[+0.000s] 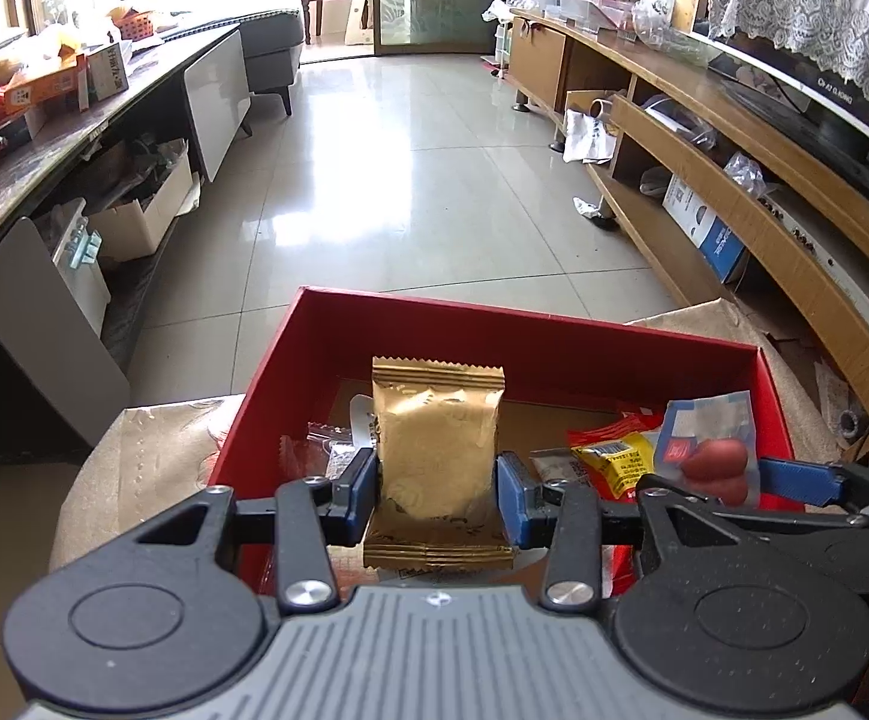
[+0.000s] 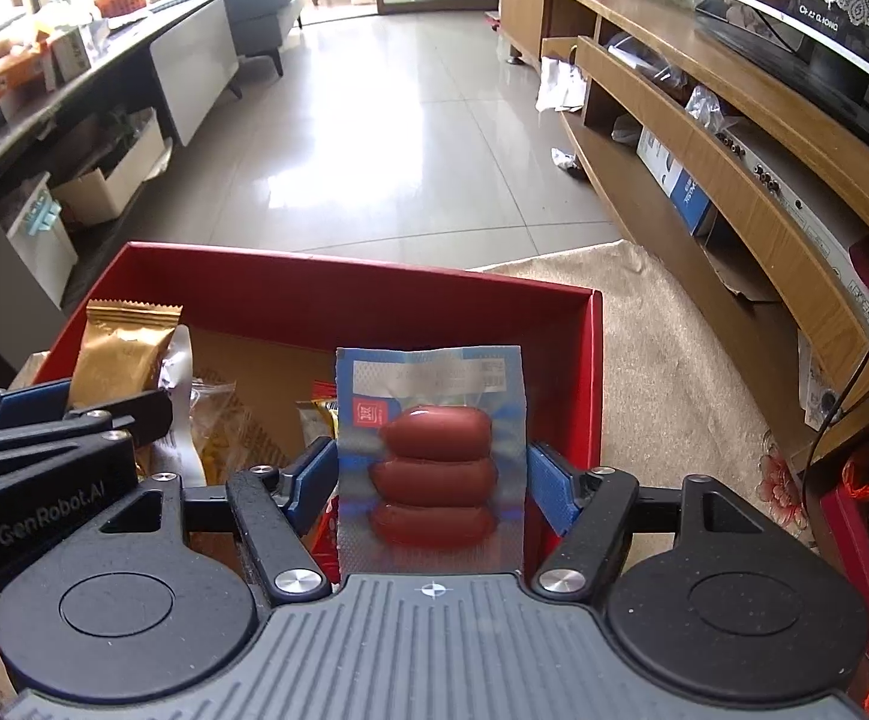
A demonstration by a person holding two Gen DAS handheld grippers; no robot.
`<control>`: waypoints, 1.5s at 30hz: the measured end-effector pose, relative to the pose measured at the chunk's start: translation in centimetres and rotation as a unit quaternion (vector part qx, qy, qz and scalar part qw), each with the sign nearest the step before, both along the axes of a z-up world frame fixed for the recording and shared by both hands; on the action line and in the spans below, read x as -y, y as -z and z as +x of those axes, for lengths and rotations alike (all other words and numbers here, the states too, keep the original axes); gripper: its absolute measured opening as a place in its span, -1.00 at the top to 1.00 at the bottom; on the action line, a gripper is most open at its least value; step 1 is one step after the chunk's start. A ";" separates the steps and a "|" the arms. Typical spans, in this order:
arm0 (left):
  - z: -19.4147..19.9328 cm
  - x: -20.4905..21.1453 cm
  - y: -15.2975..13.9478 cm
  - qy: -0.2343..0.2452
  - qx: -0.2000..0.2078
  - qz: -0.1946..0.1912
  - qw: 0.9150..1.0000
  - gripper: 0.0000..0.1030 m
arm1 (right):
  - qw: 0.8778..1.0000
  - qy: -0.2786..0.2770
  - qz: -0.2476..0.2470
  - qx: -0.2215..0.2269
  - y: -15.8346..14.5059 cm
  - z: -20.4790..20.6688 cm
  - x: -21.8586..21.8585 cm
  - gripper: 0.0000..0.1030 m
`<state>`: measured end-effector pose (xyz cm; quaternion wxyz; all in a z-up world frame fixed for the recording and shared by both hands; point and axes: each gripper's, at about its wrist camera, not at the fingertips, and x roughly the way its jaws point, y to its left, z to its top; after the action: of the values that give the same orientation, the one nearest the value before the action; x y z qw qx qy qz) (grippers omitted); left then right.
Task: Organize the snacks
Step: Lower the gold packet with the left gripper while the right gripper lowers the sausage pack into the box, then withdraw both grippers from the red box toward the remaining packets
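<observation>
My left gripper (image 1: pixel 437 489) is shut on a gold snack packet (image 1: pixel 437 444) and holds it upright over the near edge of the red box (image 1: pixel 494 324). My right gripper (image 2: pixel 431 480) is shut on a blue sausage pack (image 2: pixel 431 456) with three red sausages, also over the red box (image 2: pixel 338 276). The sausage pack (image 1: pixel 710 438) and right gripper show at the right of the left wrist view. The gold packet (image 2: pixel 125 354) and left gripper show at the left of the right wrist view. Several snack packets lie in the box, among them a yellow one (image 1: pixel 617 462).
The box sits on a beige cloth-covered surface (image 2: pixel 662 360). A wooden TV cabinet (image 1: pixel 734 192) runs along the right. A dark counter with boxes (image 1: pixel 44 120) runs along the left. Tiled floor (image 1: pixel 410 180) lies beyond the box.
</observation>
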<state>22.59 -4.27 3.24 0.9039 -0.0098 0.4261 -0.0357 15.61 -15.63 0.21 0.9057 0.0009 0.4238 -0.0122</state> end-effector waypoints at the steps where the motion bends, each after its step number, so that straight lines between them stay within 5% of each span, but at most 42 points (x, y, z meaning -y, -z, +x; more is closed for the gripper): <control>1: 0.0 -0.1 -0.1 -0.001 -0.002 -0.005 1.000 0.26 | 1.000 0.000 0.000 0.000 0.0 0.0 0.0 -0.47; 12: -0.5 -0.7 -1.2 -0.006 0.007 -0.036 0.999 0.09 | 1.000 -0.002 0.010 0.015 -1.0 -0.3 0.8 -0.54; 28: -4.5 1.2 -2.6 0.033 0.010 -0.052 0.998 0.02 | 0.999 0.008 -0.041 0.023 -3.3 -4.6 2.0 -0.58; 45: -11.2 7.3 1.5 0.092 -0.068 -0.070 0.991 -0.02 | 0.997 0.043 -0.066 -0.020 -1.8 -11.2 7.2 -0.61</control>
<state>11.41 -11.53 1.70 0.8629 -0.0362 0.4821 -0.1472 4.46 -22.85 1.96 0.8937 -0.0409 0.4398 -0.0789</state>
